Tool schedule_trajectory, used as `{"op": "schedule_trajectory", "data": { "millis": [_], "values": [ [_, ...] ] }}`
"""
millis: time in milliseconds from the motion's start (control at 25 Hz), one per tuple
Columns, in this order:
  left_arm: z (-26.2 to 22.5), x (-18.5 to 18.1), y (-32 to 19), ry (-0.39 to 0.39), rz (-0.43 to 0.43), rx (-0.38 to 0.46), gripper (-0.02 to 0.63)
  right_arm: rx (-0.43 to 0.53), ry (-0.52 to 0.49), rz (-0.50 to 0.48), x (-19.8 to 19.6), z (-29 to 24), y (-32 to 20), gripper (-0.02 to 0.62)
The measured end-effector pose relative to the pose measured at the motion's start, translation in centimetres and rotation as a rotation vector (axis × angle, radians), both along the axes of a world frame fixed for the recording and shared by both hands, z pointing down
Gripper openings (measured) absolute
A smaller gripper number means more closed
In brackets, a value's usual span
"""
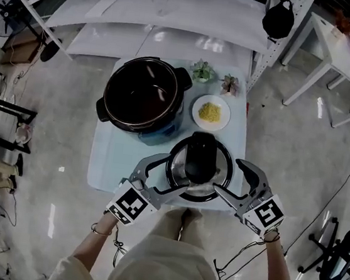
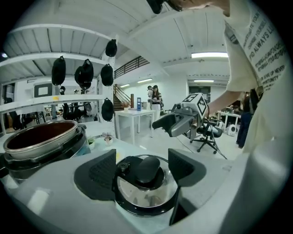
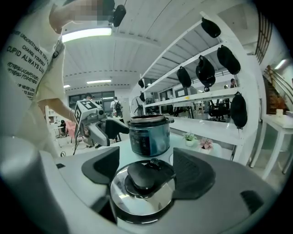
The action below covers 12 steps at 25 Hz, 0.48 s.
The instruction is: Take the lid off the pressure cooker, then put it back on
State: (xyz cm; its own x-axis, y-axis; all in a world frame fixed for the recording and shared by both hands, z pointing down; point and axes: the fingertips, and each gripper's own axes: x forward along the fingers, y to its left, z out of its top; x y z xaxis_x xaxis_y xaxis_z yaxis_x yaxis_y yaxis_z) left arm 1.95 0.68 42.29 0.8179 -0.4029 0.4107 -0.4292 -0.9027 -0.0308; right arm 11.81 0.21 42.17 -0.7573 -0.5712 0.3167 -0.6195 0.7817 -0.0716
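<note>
The pressure cooker pot (image 1: 144,94) stands uncovered at the table's far left, its dark inside showing. Its steel lid (image 1: 198,164) with a black handle lies flat on the table near the front edge. My left gripper (image 1: 172,174) is open at the lid's left side, and my right gripper (image 1: 228,174) is open at its right side. In the left gripper view the lid (image 2: 145,192) lies between the spread pads, which stand apart from the handle; the pot (image 2: 41,139) is at the left. The right gripper view shows the same, with the lid (image 3: 142,196) below and the pot (image 3: 147,135) beyond it.
A white plate of yellow food (image 1: 210,112) sits right of the pot. Two small potted plants (image 1: 202,71) (image 1: 230,84) stand at the light blue table's (image 1: 115,160) far edge. White shelving with black bags lies beyond; another white table stands at the far right.
</note>
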Motion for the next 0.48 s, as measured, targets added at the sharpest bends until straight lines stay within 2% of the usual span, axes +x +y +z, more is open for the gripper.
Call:
{"op": "schedule_trajectory", "data": {
  "millis": [320, 480],
  "values": [
    [4.8, 1.8, 0.4, -0.052, 0.103, -0.026, 0.336, -0.05, 0.096, -0.113, -1.3, 4.6, -0.2, 0.346],
    [7.2, 2.7, 0.4, -0.073, 0.138, -0.045, 0.336, -0.067, 0.104, -0.165, -2.2, 6.7, -0.3, 0.345]
  ]
}}
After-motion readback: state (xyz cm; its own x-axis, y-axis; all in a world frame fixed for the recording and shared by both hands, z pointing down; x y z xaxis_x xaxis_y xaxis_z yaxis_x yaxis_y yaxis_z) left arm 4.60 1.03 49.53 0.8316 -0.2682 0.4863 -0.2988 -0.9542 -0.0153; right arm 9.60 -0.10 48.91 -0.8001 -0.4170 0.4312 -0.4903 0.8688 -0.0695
